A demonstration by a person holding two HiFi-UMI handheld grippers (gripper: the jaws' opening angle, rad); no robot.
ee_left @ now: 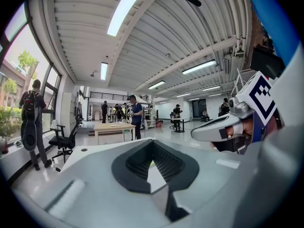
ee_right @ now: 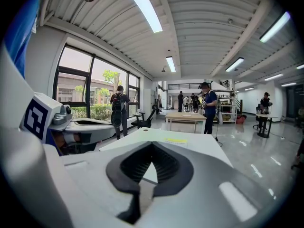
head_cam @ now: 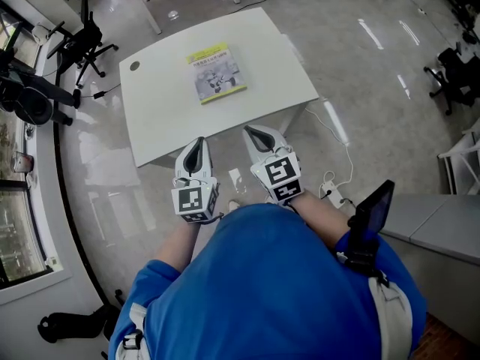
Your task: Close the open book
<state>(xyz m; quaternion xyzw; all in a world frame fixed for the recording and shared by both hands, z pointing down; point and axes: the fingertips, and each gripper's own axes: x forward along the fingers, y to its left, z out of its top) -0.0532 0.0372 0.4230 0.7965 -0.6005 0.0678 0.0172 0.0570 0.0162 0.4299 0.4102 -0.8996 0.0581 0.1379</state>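
Observation:
A book (head_cam: 216, 73) with a yellow-green strip along its top lies flat, cover up, on the far half of the white table (head_cam: 165, 118). From the right gripper view the book (ee_right: 176, 140) shows as a thin yellow strip on the tabletop. My left gripper (head_cam: 199, 141) and right gripper (head_cam: 247, 130) hover side by side at the table's near edge, well short of the book. Both point toward it, almost level. The left gripper (ee_left: 153, 144) has its jaws together with nothing between them. The right gripper (ee_right: 151, 146) is shut and empty too.
Black office chairs (head_cam: 82, 43) stand left of the table, by the windows. A white cable and power strip (head_cam: 334, 193) lie on the floor at the right. A grey desk (head_cam: 442, 223) is at my right. Several people (ee_left: 136, 113) stand around a wooden table far behind.

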